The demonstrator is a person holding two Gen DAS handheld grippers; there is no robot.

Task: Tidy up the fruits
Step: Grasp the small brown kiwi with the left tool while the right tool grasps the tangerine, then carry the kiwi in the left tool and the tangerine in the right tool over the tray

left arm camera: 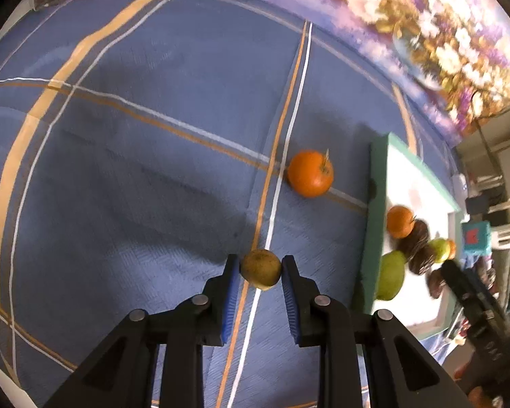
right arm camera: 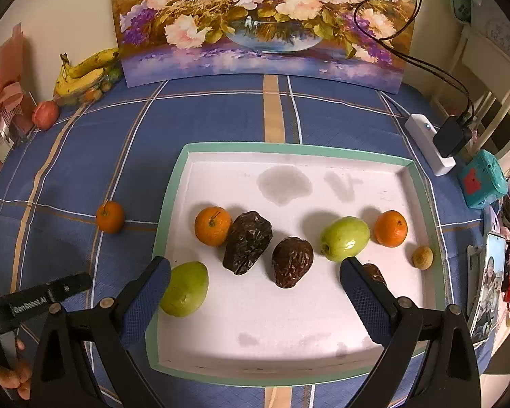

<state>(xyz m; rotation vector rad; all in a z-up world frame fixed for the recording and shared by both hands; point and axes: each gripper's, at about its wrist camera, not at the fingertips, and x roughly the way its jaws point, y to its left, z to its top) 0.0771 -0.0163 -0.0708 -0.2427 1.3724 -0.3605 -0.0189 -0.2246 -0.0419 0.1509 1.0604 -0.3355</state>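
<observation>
Now, left gripper (left arm camera: 261,268): blue ribbed pads pinch a small round brownish-yellow fruit (left arm camera: 261,269) low in the left wrist frame; jaws narrowed onto it, pads touching both sides.
Small fruit surface: dull, rough, speckled skin, roughly spherical.
Right gripper (right arm camera: 255,278): jaws spread wide, nothing between them, hovering over the near half of the tray (right arm camera: 289,379); dimpled blue pads on black arms.
Tray: shallow rectangle, mint-green rim, white matte floor with greyish smudges, centre of the right wrist frame.
In the tray: two glossy tangerines (right arm camera: 213,226), each with a stem stub; two dark brown wrinkled fruits (right arm camera: 247,243), pointed ovals; two smooth green fruits (right arm camera: 345,238), one shiny at centre right, one at the left wall just beside the left pad; a small tan rough ball (right arm camera: 422,257) against the right wall.
Loose tangerine (left arm camera: 310,173): bright orange, smooth, alone on the cloth at centre right of the left wrist frame, near the tray's edge but apart from it.
Tablecloth (right arm camera: 84,156): blue woven fabric, tan and white stripes.
Backdrop: flower painting (right arm camera: 265,20) upright at the top; bananas (right arm camera: 81,74) upper left.
</observation>
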